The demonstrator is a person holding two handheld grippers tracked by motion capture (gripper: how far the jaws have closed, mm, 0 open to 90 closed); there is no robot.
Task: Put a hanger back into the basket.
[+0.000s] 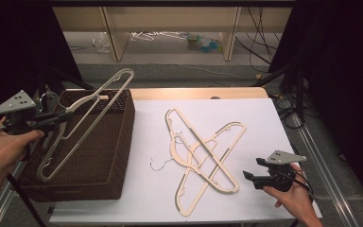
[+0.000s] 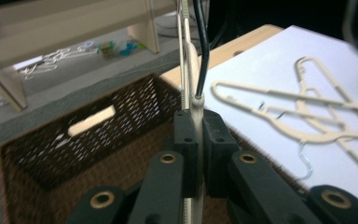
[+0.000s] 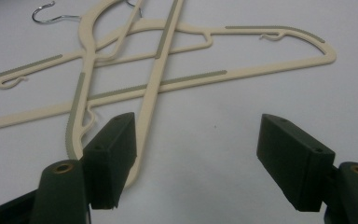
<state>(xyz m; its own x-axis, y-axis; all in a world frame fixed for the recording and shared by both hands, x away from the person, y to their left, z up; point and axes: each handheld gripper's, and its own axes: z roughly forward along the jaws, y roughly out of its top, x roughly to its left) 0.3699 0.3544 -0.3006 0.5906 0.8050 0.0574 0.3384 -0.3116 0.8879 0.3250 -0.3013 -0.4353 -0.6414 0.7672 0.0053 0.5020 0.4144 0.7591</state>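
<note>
Above basket [image 1: 118,142] rim, gripped hanger [image 1: 87,118]

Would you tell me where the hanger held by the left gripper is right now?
In the high view, the held hanger hangs tilted over the brown basket at the table's left, clamped by the left gripper.

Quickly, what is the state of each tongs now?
Left tongs: shut on a hanger, above the basket.
Right tongs: open, holding nothing.

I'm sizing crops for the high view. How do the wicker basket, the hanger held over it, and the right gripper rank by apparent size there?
1. Wicker basket, largest.
2. Held hanger, clamped by the left gripper.
3. Right gripper, smallest.
</note>
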